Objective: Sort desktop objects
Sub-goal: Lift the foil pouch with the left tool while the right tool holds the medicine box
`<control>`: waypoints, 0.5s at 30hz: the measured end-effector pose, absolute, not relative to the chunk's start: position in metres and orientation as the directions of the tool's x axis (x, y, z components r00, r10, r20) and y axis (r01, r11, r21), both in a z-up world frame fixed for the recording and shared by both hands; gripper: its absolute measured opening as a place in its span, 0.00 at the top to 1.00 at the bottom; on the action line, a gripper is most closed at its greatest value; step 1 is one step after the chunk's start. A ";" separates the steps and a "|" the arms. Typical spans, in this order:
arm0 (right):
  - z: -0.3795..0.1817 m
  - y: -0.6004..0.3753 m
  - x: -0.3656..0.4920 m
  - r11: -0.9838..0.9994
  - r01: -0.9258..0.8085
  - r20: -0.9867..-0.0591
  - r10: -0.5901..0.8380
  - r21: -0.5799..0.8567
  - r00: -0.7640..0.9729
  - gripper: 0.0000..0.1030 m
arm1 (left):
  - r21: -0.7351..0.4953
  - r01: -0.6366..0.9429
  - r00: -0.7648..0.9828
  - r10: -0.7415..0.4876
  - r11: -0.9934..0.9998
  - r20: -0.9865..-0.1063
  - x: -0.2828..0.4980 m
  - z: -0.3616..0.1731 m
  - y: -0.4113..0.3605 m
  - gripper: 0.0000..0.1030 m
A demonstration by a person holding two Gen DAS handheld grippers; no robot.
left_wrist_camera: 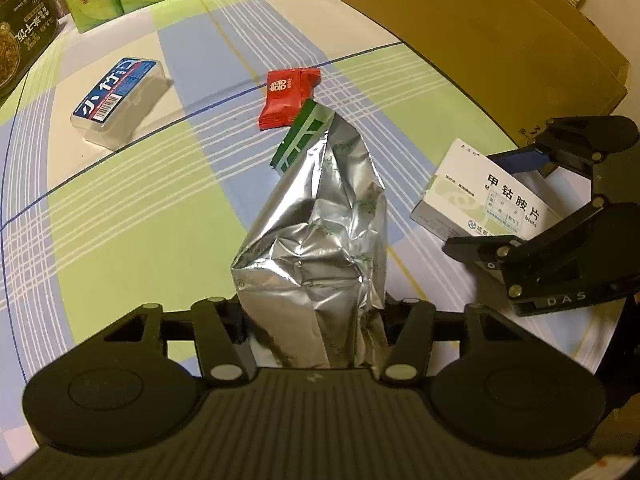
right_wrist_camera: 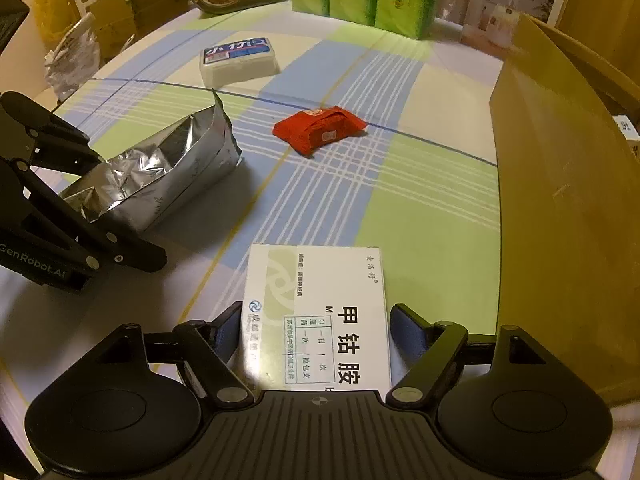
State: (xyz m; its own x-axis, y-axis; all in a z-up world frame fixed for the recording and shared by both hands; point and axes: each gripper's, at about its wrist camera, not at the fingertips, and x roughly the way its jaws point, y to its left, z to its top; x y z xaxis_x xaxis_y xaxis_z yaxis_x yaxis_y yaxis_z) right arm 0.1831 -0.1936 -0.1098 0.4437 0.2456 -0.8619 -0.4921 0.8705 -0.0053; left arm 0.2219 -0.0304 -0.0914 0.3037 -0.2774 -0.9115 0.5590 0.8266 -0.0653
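Your left hand-held gripper [left_wrist_camera: 316, 320] clamps the silver foil bag [left_wrist_camera: 320, 240]; your right hand-held gripper [right_wrist_camera: 316, 336] grips the white medicine box [right_wrist_camera: 320, 312] above the tabletop [right_wrist_camera: 420, 208]. Only the right view shows the bag's open mouth; the contents are unreadable.

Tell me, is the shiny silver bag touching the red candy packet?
Apart. The right wrist view shows tablecloth between the silver bag and the red packet.

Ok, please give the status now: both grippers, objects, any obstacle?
Left gripper shut on silver foil bag. Right gripper around white medicine box, grip unclear. Red packet ahead, apart.
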 end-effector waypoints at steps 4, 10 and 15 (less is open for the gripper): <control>-0.110 -0.194 0.182 0.867 -0.499 -0.867 0.250 0.001 0.432 0.27 | -0.073 0.548 0.317 -0.287 0.833 -0.904 0.221 -0.090 -0.027 0.54; -0.109 -0.190 0.178 0.859 -0.511 -0.868 0.250 -0.005 0.429 0.34 | -0.099 0.519 0.342 -0.312 0.849 -0.886 0.221 -0.081 -0.019 0.55; -0.100 -0.189 0.176 0.866 -0.500 -0.839 0.266 -0.008 0.475 0.34 | -0.132 0.514 0.340 -0.342 0.848 -0.876 0.220 -0.078 -0.018 0.55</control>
State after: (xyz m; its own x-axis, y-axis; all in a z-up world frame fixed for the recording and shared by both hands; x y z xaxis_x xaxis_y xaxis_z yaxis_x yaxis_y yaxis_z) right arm 0.1759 -0.1893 -0.0998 0.4747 0.2659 -0.8390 -0.4998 0.8661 -0.0083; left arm 0.2204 -0.0183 -0.0778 0.3403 -0.3423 -0.8758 0.5137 0.8478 -0.1317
